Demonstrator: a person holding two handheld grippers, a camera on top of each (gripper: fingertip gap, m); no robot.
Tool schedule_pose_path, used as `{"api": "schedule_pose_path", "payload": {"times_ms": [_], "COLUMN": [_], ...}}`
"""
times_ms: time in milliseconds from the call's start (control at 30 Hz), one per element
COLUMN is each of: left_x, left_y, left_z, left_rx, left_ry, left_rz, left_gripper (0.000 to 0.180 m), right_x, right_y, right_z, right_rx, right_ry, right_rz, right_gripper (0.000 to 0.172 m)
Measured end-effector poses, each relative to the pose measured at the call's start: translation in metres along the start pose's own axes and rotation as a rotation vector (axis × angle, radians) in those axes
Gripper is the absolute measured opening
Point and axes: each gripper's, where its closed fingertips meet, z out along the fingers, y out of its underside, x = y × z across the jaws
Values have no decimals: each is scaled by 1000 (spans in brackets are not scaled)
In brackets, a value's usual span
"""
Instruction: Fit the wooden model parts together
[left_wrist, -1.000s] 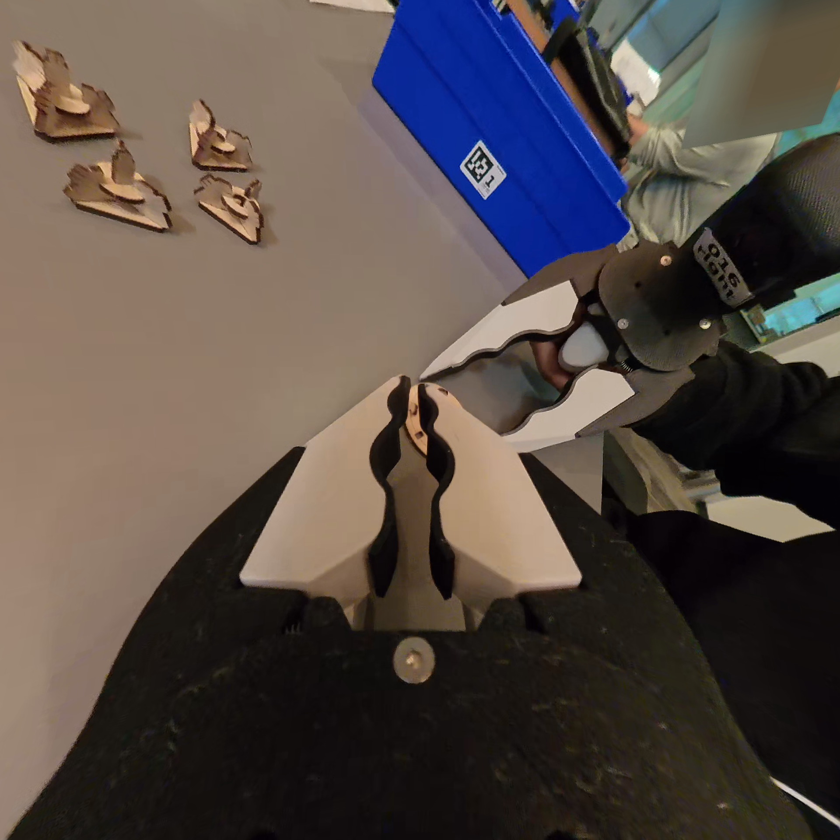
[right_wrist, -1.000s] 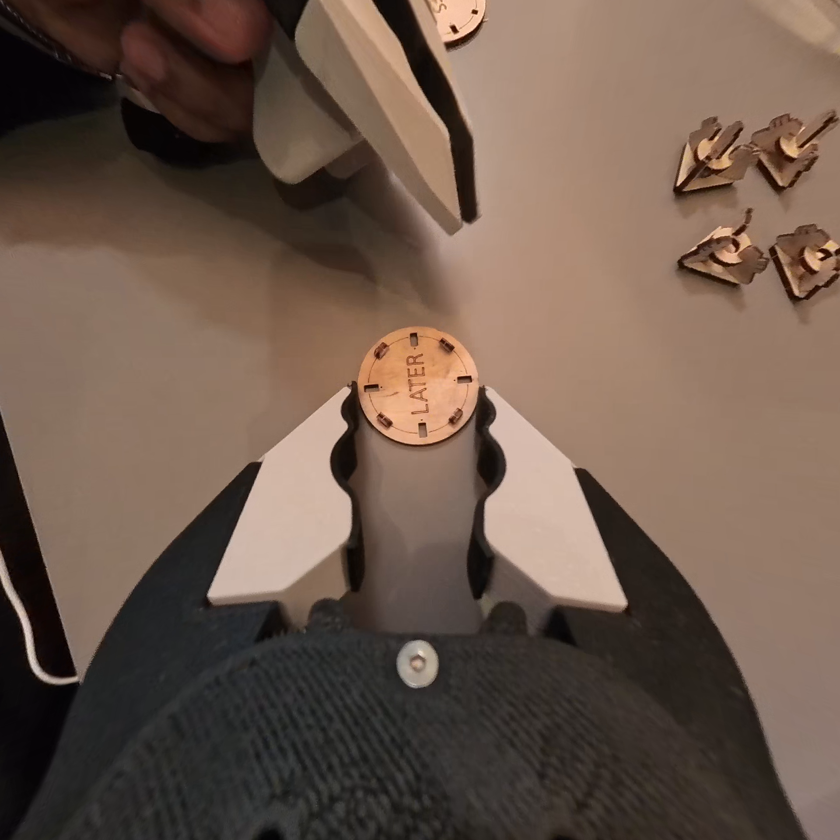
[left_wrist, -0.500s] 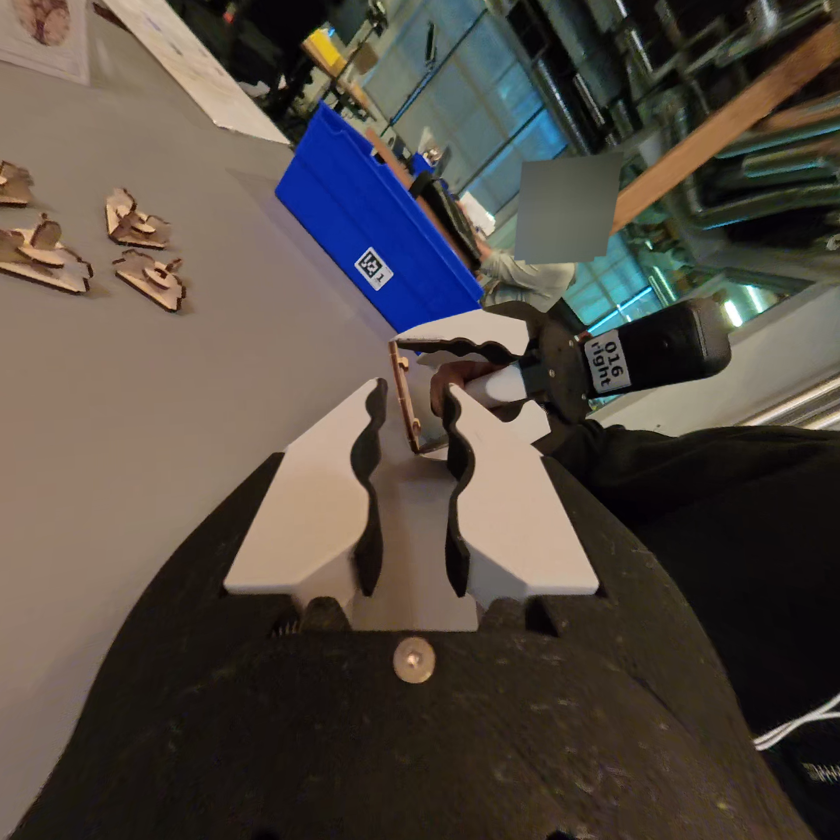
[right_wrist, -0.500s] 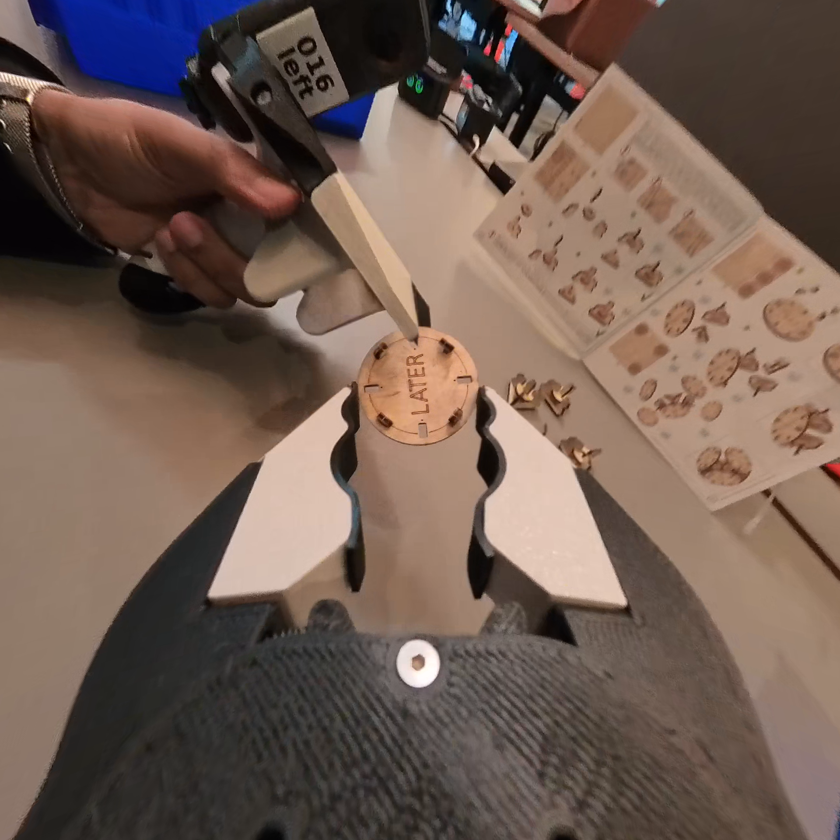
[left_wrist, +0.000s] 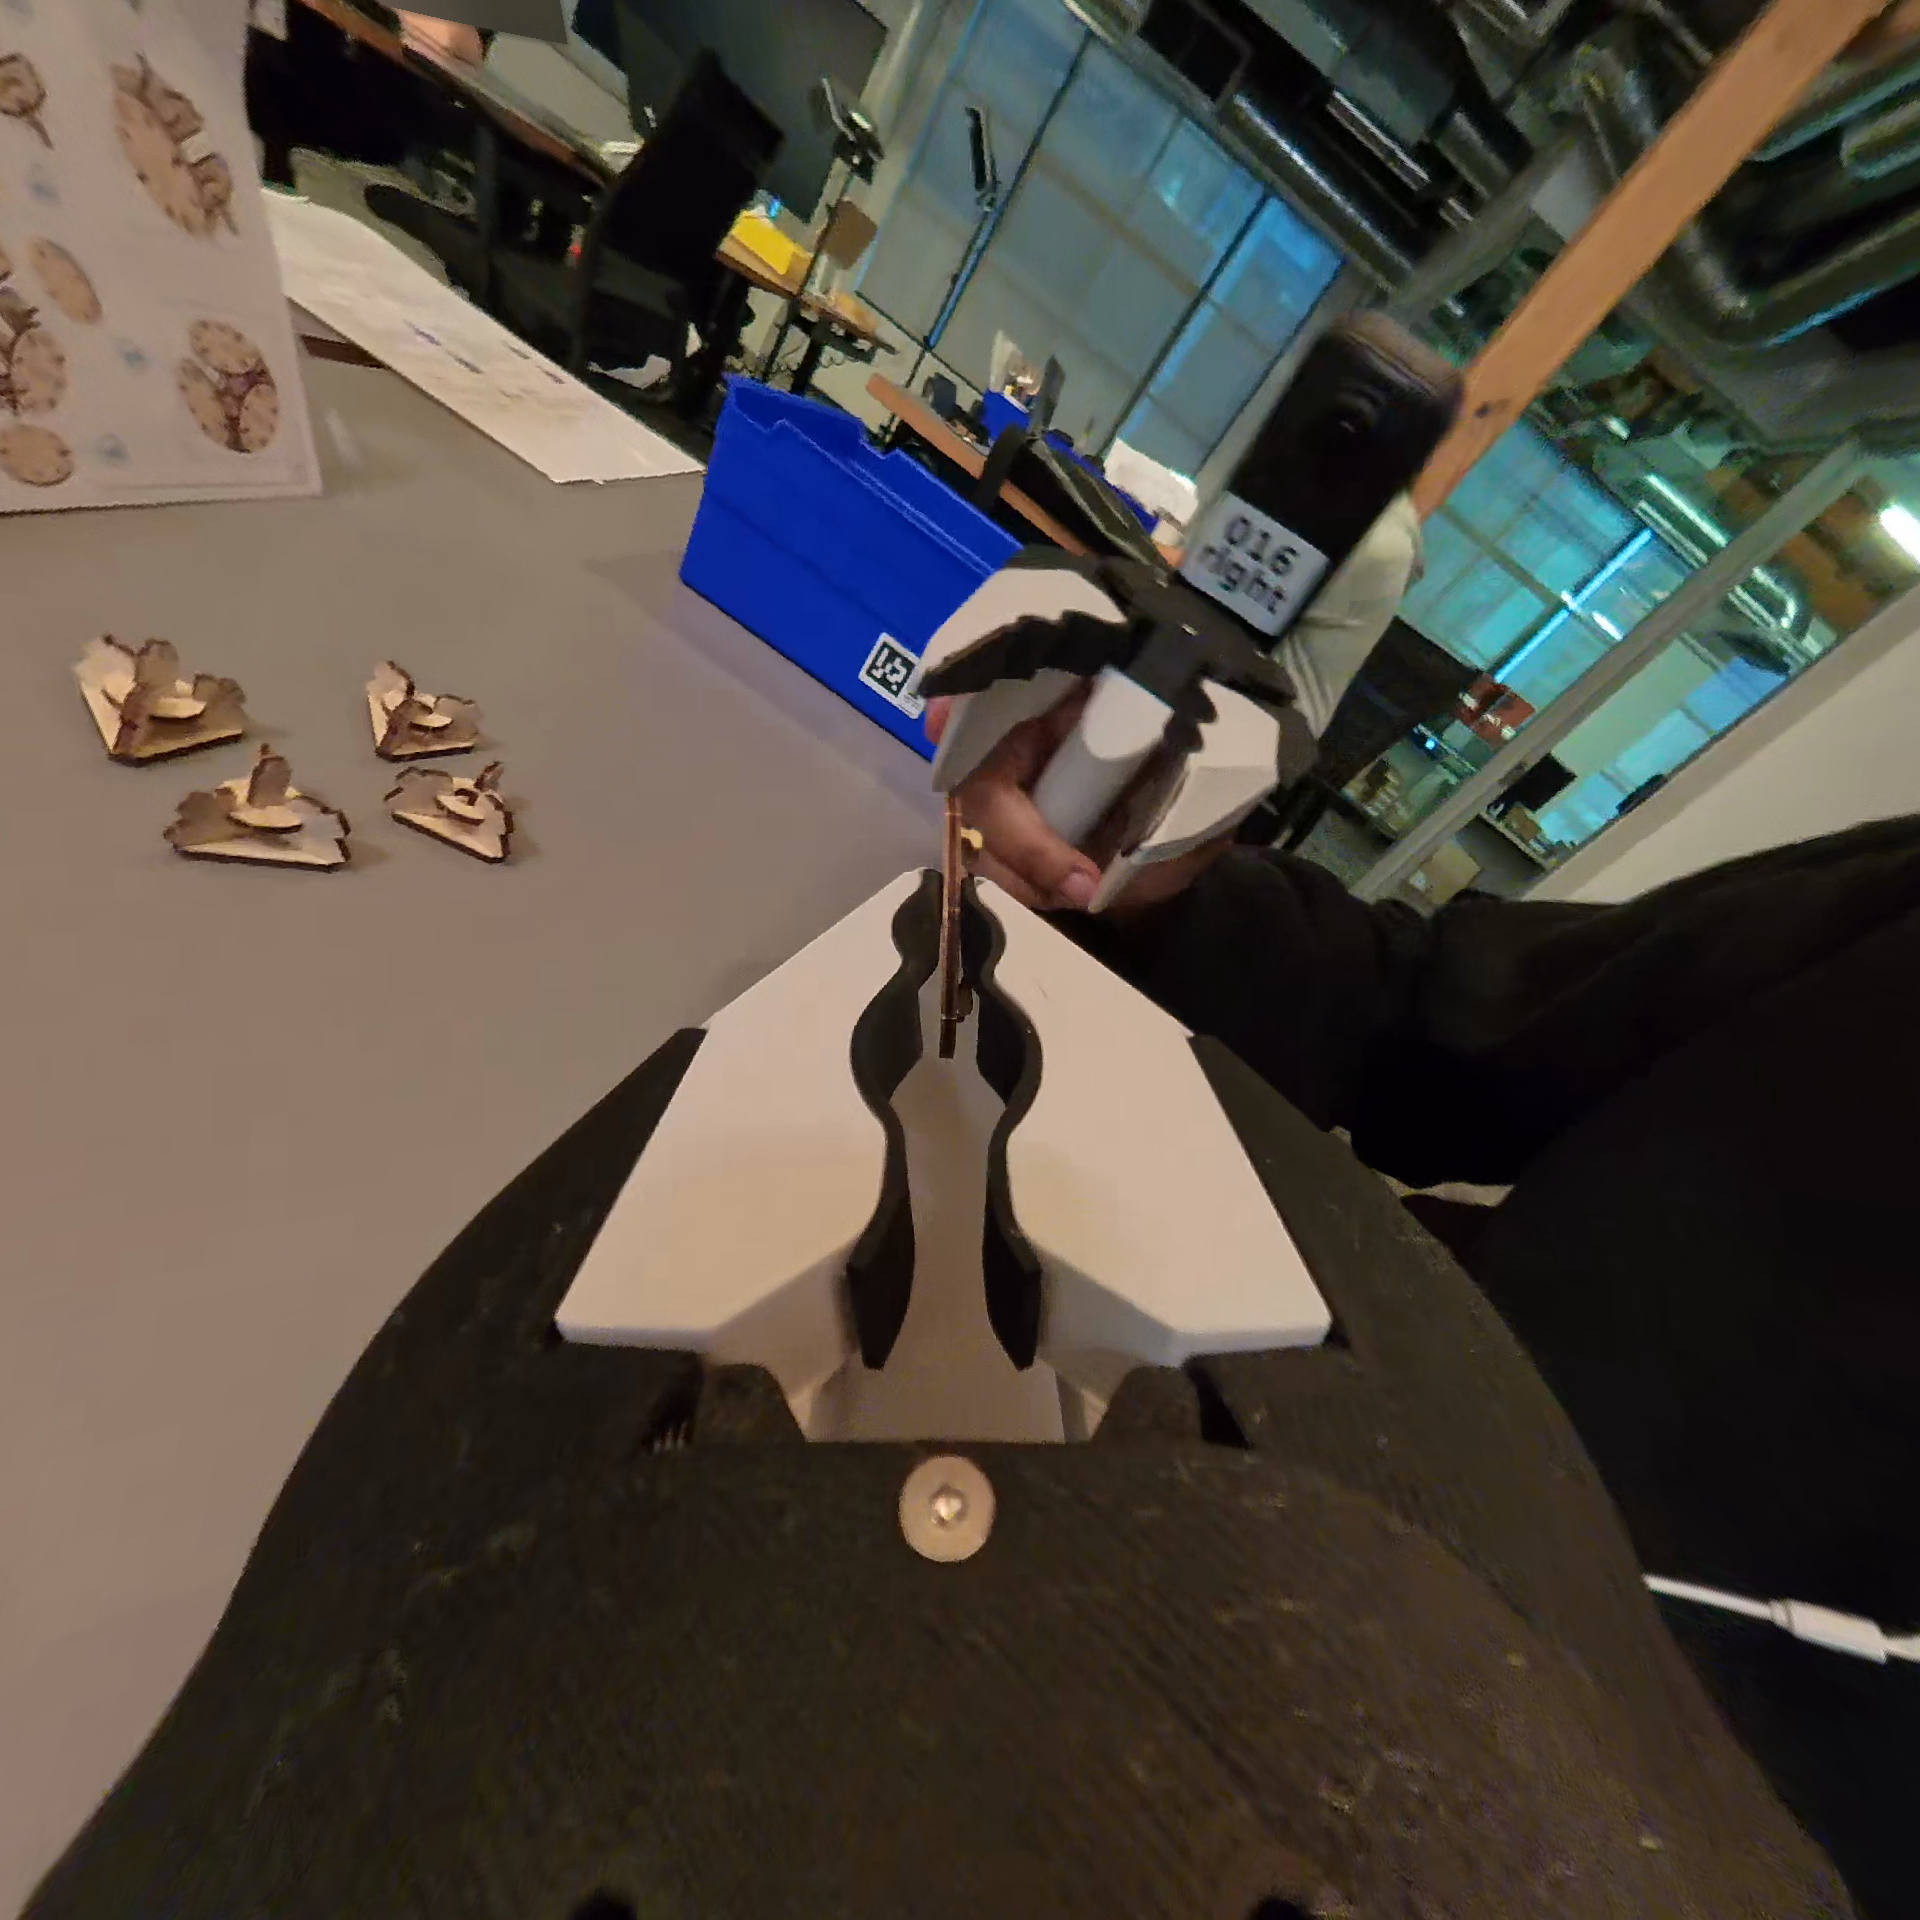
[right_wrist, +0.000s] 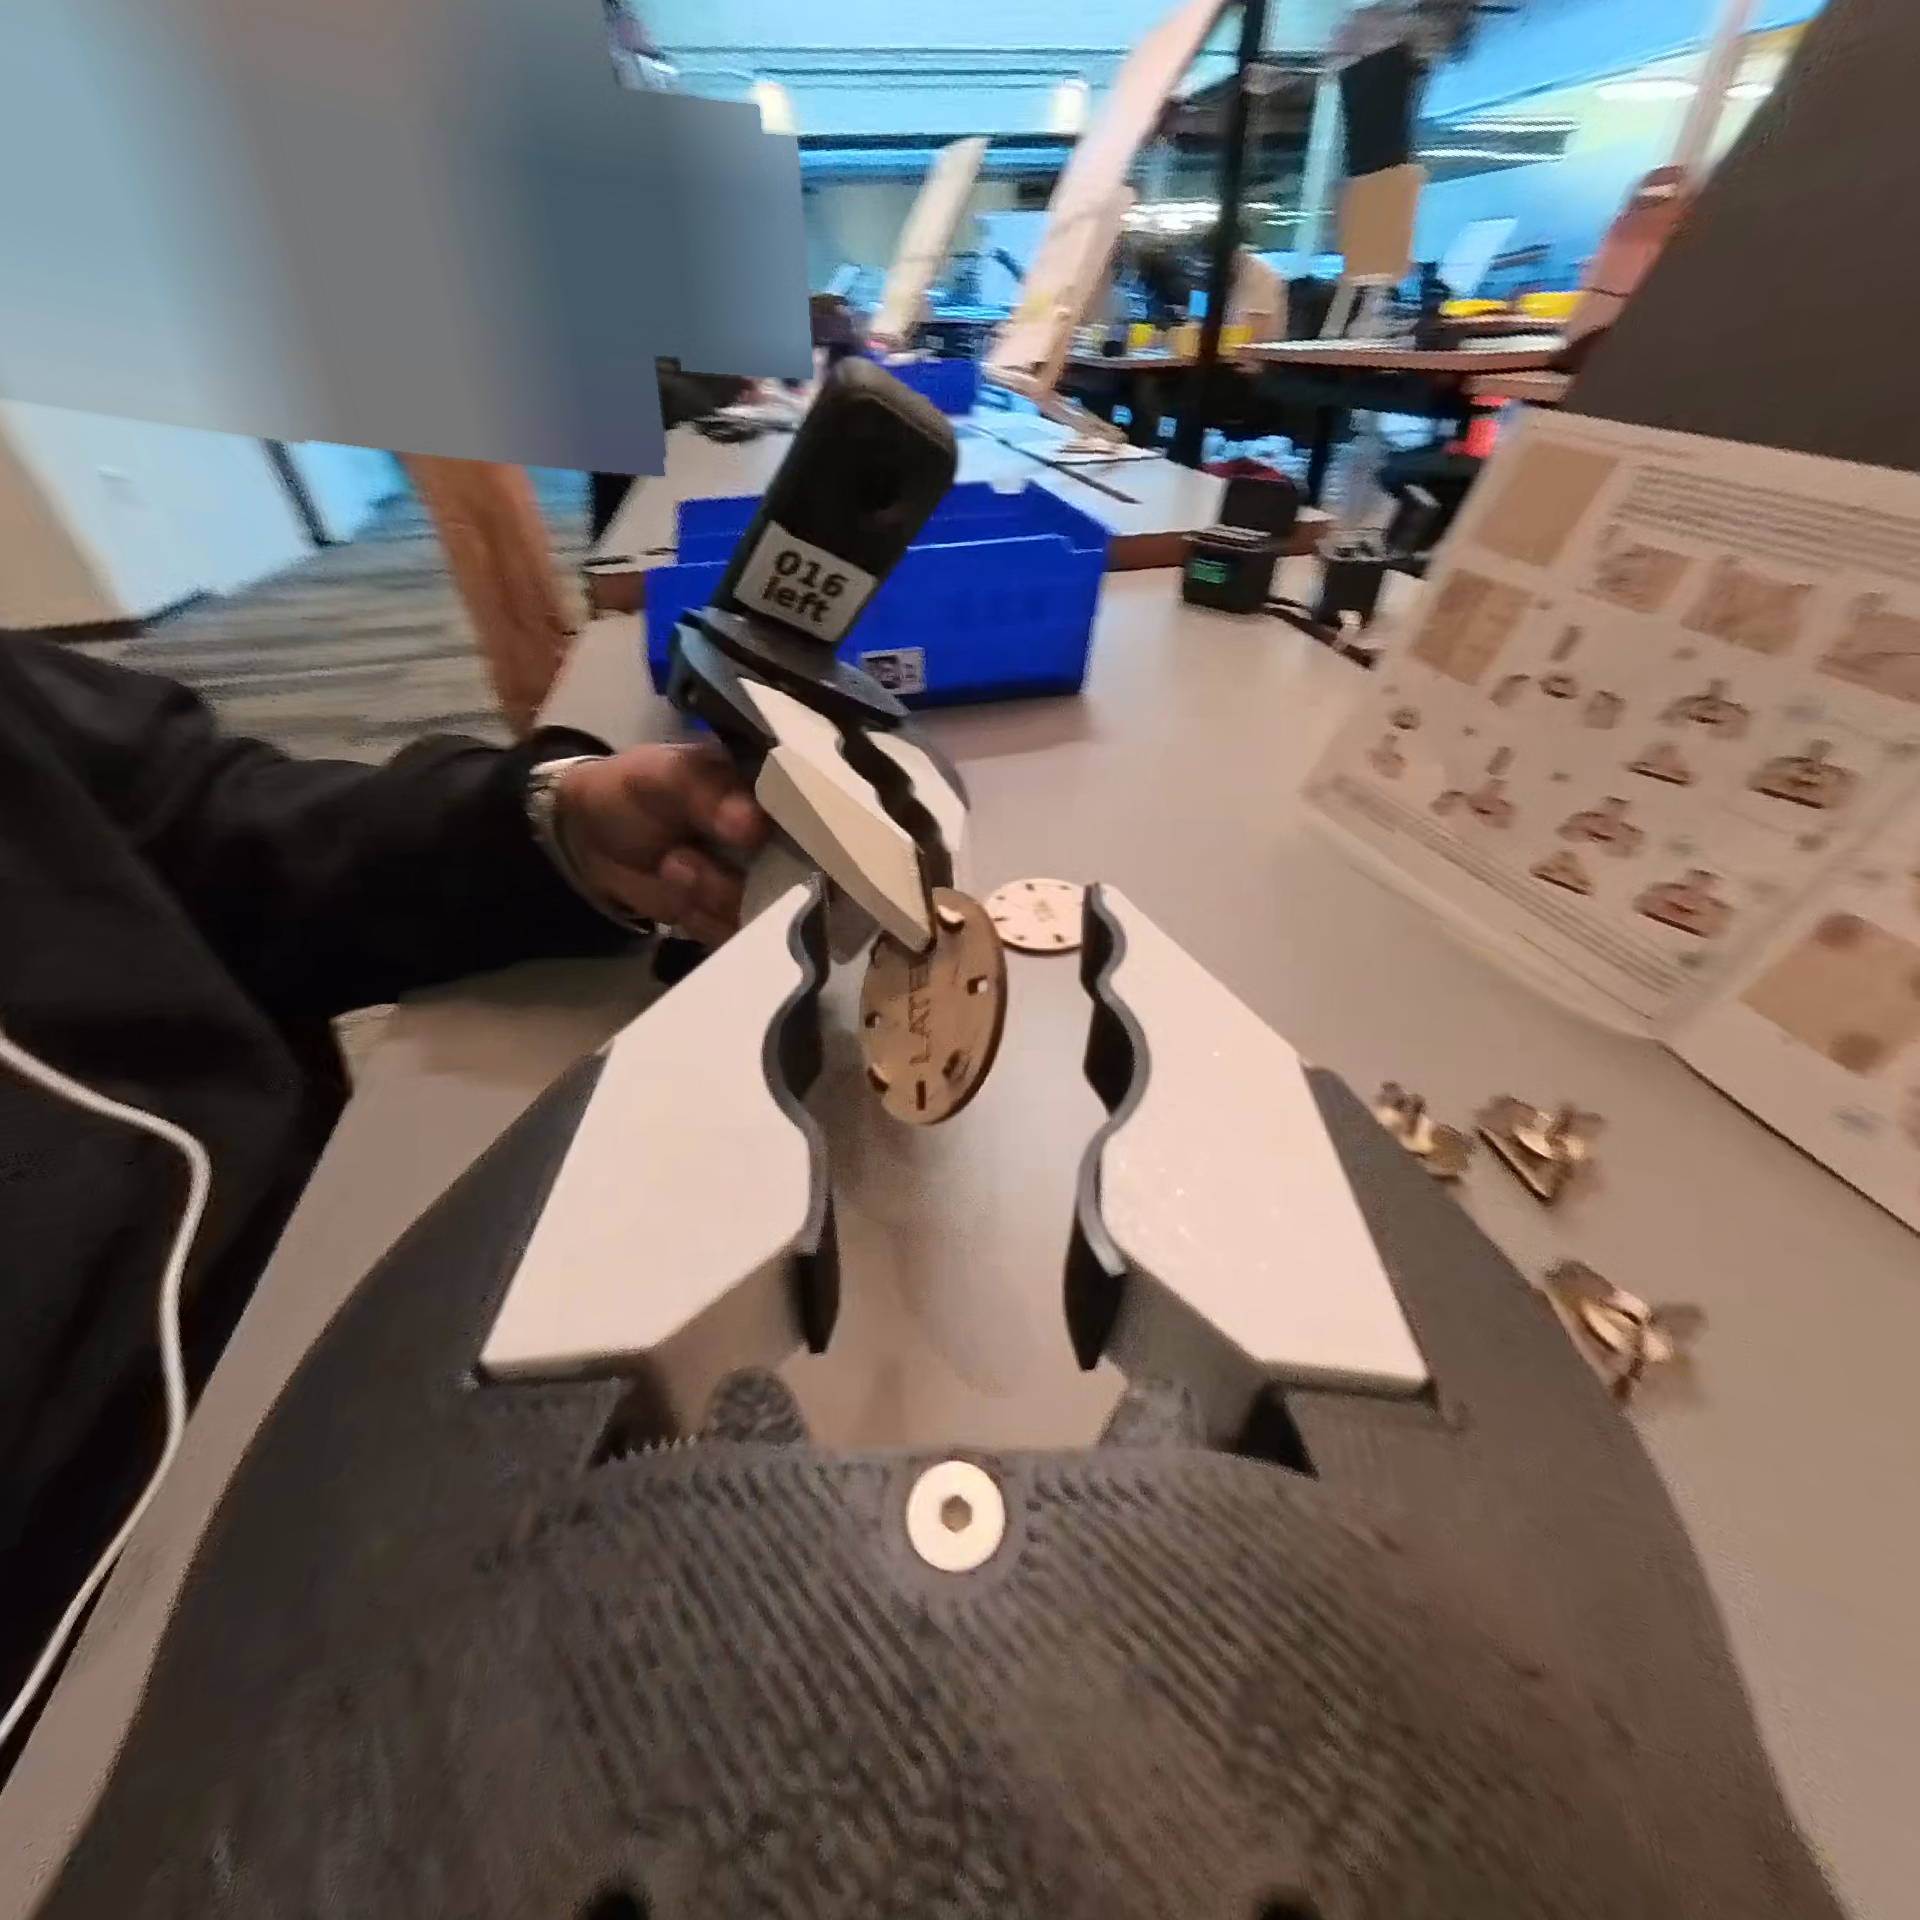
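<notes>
My left gripper (left_wrist: 951, 899) is shut on the rim of a round wooden disc (left_wrist: 950, 966), which shows edge-on between its pads. In the right wrist view the left gripper (right_wrist: 920, 920) pinches the top edge of this disc (right_wrist: 935, 1029), which hangs tilted above the table. My right gripper (right_wrist: 951, 914) is open. The disc hangs between its fingers (right_wrist: 1164, 1039) with a gap on both sides, and they do not touch it. The right gripper (left_wrist: 1039, 748) also shows in the left wrist view, just behind the disc.
A second wooden disc (right_wrist: 1034, 914) lies on the grey table (left_wrist: 312, 1039). Several small wooden assemblies (left_wrist: 260, 810) lie at the left, and also show in the right wrist view (right_wrist: 1527, 1132). A blue bin (left_wrist: 831, 561) and printed instruction sheets (right_wrist: 1662, 779) stand farther back. My two grippers' fingertips are within a few centimetres of each other.
The disc passed from my right gripper to my left. The left opened, took the disc's rim and shut on it. The right fingers let go and the disc turned between them.
</notes>
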Motion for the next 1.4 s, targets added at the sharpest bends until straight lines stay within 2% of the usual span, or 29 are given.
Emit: {"api": "schedule_pose_path", "payload": {"times_ms": [167,300,400,900,1400], "left_x": [10,17,20,26,32], "left_y": [3,5,9,15,16], "left_z": [2,4,6,9,10], "left_rx": [-19,-28,-48,-77,-80], "left_ry": [30,65,87,122,142], "left_rz": [72,85,70,57,82], "left_gripper": [0,0,0,0,0], "right_x": [-11,-9,-11,-23,-27], "right_y": [1,20,10,12,8], "right_z": [0,-7,-9,-5,-9], "right_rx": [66,5,37,8,16], "right_ry": [-149,-96,-102,-103,-118], "right_rz": [116,64,51,-34,-48], "right_gripper": [40,32,27,8,15]}}
